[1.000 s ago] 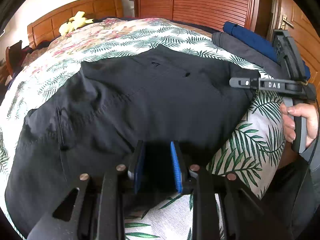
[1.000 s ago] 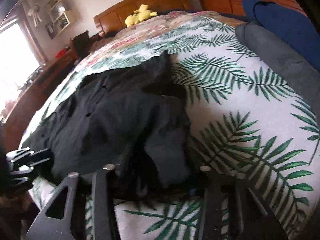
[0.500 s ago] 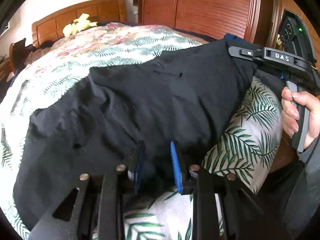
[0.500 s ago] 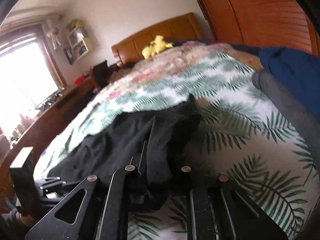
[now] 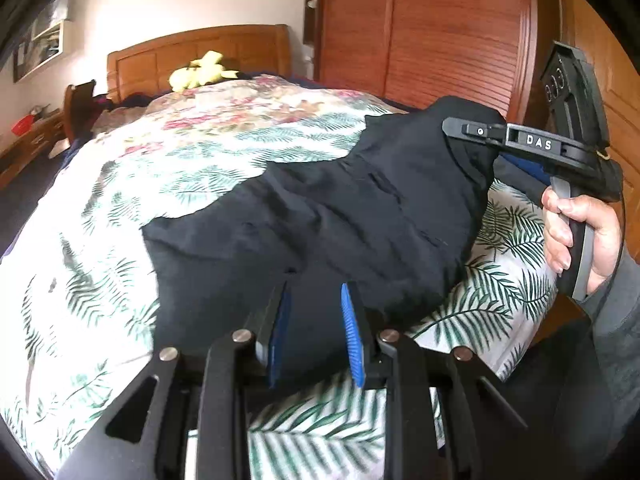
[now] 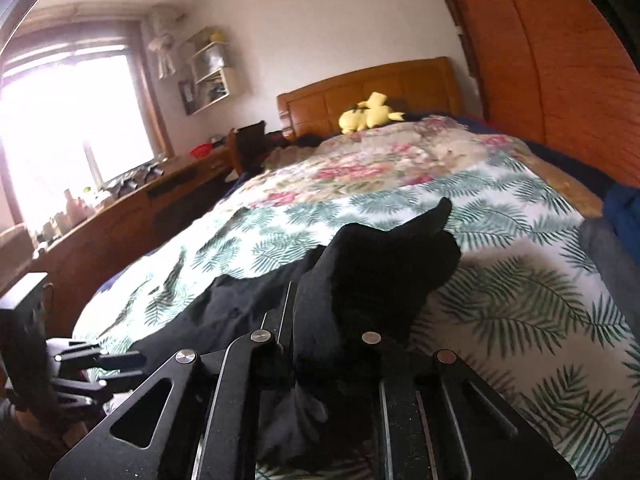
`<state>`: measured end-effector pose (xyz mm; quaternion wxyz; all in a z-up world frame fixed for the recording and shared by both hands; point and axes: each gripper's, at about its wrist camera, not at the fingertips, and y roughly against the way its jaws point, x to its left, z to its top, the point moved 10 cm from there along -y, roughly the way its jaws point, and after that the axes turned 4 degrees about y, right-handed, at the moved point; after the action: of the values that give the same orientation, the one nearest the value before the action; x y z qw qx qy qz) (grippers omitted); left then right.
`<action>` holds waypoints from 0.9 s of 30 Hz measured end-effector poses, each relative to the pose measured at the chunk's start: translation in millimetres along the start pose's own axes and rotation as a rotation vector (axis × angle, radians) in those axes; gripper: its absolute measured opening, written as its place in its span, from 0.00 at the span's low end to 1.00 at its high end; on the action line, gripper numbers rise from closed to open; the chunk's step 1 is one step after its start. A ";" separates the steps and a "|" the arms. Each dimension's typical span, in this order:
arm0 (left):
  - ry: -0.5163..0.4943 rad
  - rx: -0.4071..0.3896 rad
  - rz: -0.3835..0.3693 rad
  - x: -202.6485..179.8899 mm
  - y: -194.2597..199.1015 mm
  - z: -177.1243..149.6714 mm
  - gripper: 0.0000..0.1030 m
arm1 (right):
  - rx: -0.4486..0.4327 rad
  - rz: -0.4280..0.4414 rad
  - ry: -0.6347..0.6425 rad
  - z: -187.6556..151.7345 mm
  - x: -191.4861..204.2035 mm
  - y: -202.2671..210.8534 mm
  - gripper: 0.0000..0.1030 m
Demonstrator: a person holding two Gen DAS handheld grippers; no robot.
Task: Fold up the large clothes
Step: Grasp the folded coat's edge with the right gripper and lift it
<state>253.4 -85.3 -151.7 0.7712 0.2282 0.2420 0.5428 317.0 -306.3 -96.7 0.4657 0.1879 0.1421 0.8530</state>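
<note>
A large black garment [image 5: 340, 216] lies across the leaf-print bedspread [image 5: 192, 152]. My left gripper [image 5: 316, 300] has its blue pads a little apart with the garment's near edge between them. My right gripper [image 6: 332, 304] is shut on the garment's other end [image 6: 384, 264] and holds it lifted off the bed. In the left wrist view the right gripper [image 5: 460, 130] shows at the right, pinching the raised black cloth, with the hand [image 5: 576, 228] on its handle. The left gripper also shows in the right wrist view [image 6: 116, 364] at the lower left.
A wooden headboard [image 6: 372, 88] with a yellow plush toy [image 6: 368, 114] stands at the far end. A wooden wardrobe [image 5: 420, 28] runs along the right. Folded blue and grey clothes [image 6: 616, 228] lie at the bed's right edge. A desk [image 6: 132, 200] stands under the window.
Both grippers have risen and lifted the garment's near edge off the bed. The right end is now held high, and the cloth has drawn toward me, baring more bedspread.
</note>
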 end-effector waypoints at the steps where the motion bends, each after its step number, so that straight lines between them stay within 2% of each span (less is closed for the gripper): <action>1: 0.010 -0.002 0.002 6.8 4.5 -2.2 0.23 | 0.007 0.002 0.015 0.6 6.8 -3.1 0.10; 4: 0.022 -0.007 0.021 25.7 15.9 -8.5 0.23 | 0.019 0.002 0.073 6.3 34.2 -13.4 0.09; 8: 0.042 -0.016 0.056 51.0 28.9 -17.1 0.23 | 0.027 0.045 0.133 12.7 79.4 -28.9 0.09; 11: 0.065 -0.021 0.087 71.7 36.5 -22.4 0.23 | 0.046 0.110 0.164 9.7 121.3 -46.3 0.09; 15: 0.098 -0.020 0.121 95.5 43.3 -30.3 0.23 | 0.121 0.209 0.187 -10.7 169.8 -81.0 0.09; 20: 0.128 -0.018 0.149 112.1 49.1 -39.2 0.23 | 0.250 0.239 0.227 -61.1 193.7 -115.0 0.10; 22: 0.136 -0.018 0.152 116.2 51.0 -41.7 0.23 | 0.288 0.247 0.238 -79.8 198.5 -122.5 0.13; 24: 0.141 -0.017 0.157 118.2 50.7 -43.1 0.23 | 0.288 0.239 0.251 -84.1 200.5 -121.7 0.15; 27: 0.142 -0.013 0.158 116.5 49.4 -42.9 0.23 | 0.266 0.259 0.236 -73.4 203.1 -112.6 0.30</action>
<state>225.0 44.0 -169.4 0.7084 0.2023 0.2737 0.6183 266.6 -79.9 -170.7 0.3035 0.1633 0.2814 0.8956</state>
